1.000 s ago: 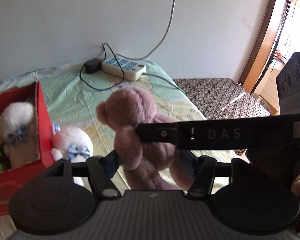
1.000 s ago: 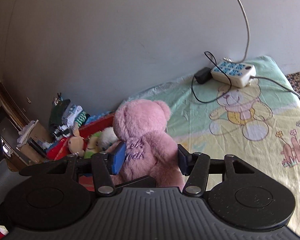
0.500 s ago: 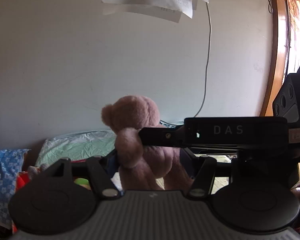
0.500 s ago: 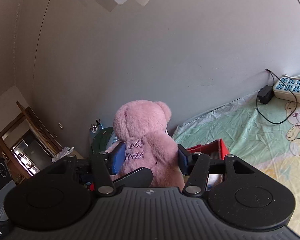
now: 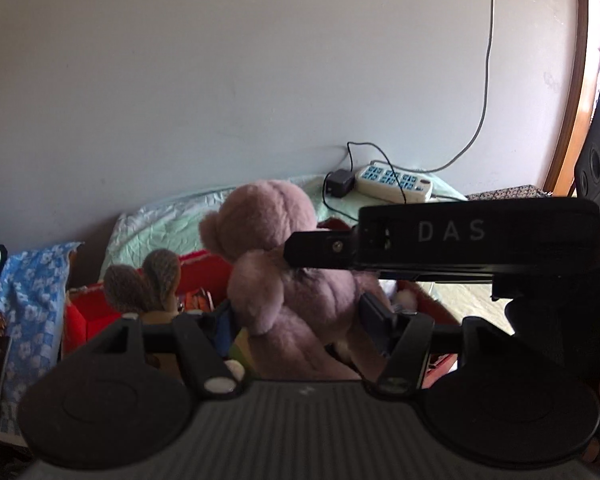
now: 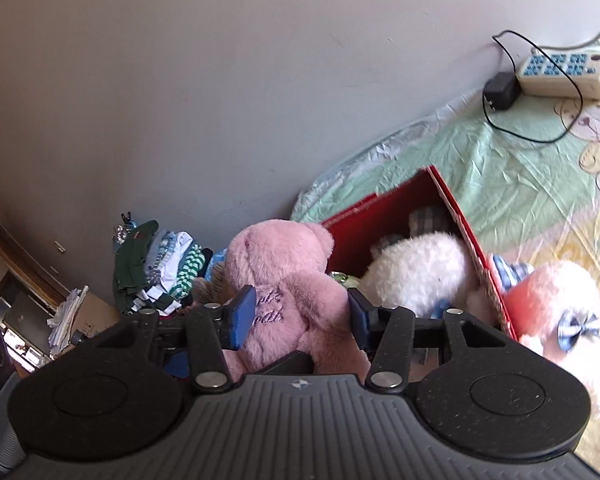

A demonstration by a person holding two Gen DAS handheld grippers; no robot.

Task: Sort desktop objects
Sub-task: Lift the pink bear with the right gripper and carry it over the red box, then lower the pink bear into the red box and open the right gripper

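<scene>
A pink plush bear (image 5: 284, 280) (image 6: 284, 296) is held by both grippers at once. My left gripper (image 5: 296, 316) is shut on its body, and my right gripper (image 6: 302, 316) is shut on it from the other side. The bear hangs over the open red box (image 6: 452, 204) (image 5: 204, 264), which holds a white plush (image 6: 420, 268) and other toys. The right gripper's black body (image 5: 460, 240) crosses the left wrist view. A pink and white plush with a blue bow (image 6: 556, 312) lies outside the box on the right.
A white power strip (image 6: 560, 70) (image 5: 394, 182) with a black adapter (image 6: 500, 90) and cables lies on the green cartoon sheet (image 6: 520, 168) by the wall. Folded clothes (image 6: 160, 268) are stacked left of the box. A brown-eared plush (image 5: 144, 280) sits in the box.
Both grippers have carried the pink bear down and left from high in front of the wall to just above the red box. Both grips stay unchanged.
</scene>
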